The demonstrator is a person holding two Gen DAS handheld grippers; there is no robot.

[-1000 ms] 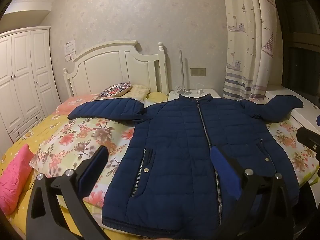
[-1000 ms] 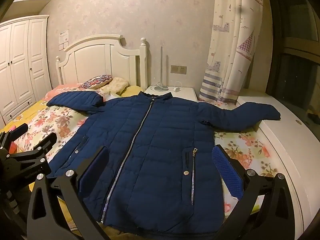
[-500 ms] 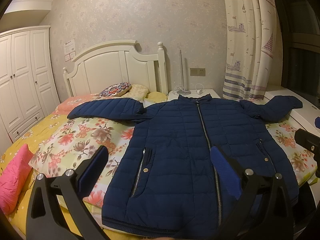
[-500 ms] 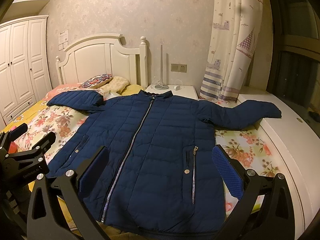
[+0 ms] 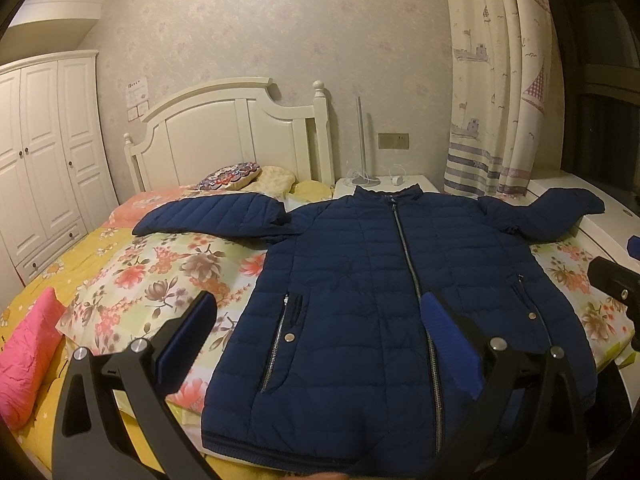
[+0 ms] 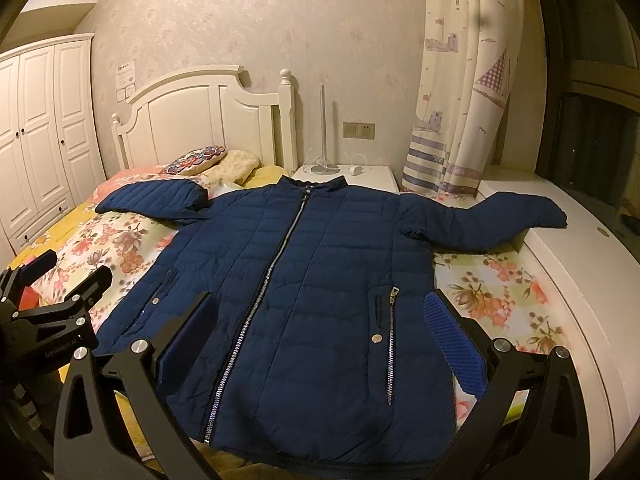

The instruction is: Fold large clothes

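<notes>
A navy-blue quilted zip-front jacket [image 5: 384, 280] is lying flat, front up and zipped, across the floral-quilted bed [image 5: 160, 264], its collar pointing toward the white headboard [image 5: 224, 136] and its hem lying at the near edge. The left gripper [image 5: 316, 340] and right gripper [image 6: 320, 332] are both hovering above the hem with jaws spread wide, holding nothing. The jacket's long axis is running straight away from both tools, each sleeve stretching sideways, placing each gripper nearer its own sleeve.
</notes>
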